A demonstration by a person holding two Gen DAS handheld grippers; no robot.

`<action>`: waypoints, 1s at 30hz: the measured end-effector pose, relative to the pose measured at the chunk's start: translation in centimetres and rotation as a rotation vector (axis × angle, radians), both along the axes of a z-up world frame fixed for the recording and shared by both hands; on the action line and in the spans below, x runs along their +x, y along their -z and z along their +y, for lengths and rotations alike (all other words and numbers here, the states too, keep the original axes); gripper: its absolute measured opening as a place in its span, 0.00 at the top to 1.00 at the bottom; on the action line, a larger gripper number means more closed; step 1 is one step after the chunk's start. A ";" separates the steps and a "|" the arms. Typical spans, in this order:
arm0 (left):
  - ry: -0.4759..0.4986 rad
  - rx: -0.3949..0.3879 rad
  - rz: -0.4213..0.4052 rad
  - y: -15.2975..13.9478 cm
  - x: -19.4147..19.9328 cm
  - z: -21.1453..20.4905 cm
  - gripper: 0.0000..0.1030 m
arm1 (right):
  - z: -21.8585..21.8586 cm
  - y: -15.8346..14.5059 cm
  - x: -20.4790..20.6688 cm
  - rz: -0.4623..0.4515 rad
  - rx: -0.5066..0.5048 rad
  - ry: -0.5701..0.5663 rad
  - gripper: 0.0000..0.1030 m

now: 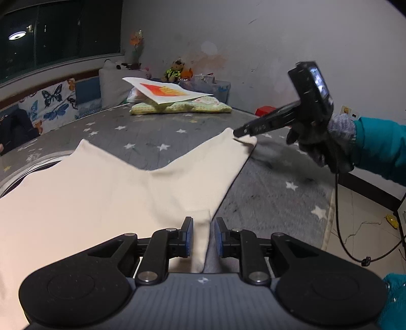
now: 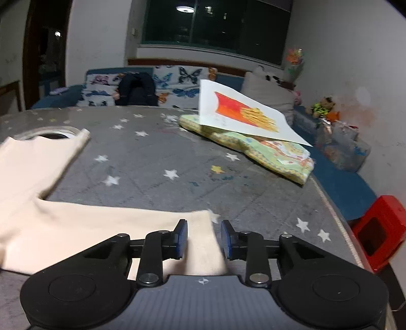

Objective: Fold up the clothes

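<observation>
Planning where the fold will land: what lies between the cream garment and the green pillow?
Only bare star-print cover lies between the cream garment and the green pillow, clearest in the right wrist view.

Home bedroom or kid's room: star-print grey bed (image 2: 177, 162), butterfly cushions (image 2: 182, 83), stuffed toys (image 1: 175, 72), a child's drawing (image 2: 243, 111) on a folded blanket (image 2: 279, 157), dark night window (image 2: 215, 22).

Matt cream cloth garment (image 1: 101, 193), grey starred fabric cover (image 2: 177, 152), black plastic tongs (image 1: 203, 237)
</observation>
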State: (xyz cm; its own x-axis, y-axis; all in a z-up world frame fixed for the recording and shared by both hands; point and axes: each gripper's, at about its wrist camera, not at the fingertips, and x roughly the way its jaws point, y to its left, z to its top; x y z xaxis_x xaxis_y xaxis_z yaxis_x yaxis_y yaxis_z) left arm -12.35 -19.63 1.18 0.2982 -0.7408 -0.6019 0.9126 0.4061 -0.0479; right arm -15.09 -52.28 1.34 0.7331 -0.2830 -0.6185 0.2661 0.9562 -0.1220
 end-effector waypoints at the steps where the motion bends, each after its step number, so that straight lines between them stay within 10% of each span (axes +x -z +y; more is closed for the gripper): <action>1: 0.009 0.002 0.002 0.1 0.0 -0.3 0.82 | -0.5 0.3 0.2 0.009 0.015 0.013 0.69; 12: 0.044 0.023 0.023 1.2 -0.9 -1.1 0.72 | -2.1 1.5 2.7 0.039 -0.102 0.044 0.67; 21: -0.075 -0.052 0.013 -0.9 -1.0 1.5 0.39 | 0.6 -0.5 0.9 -0.058 -0.063 0.002 0.49; 30: -0.366 -0.096 0.027 -2.1 0.6 7.7 0.17 | 5.8 -0.3 1.2 -0.088 0.036 -0.138 0.10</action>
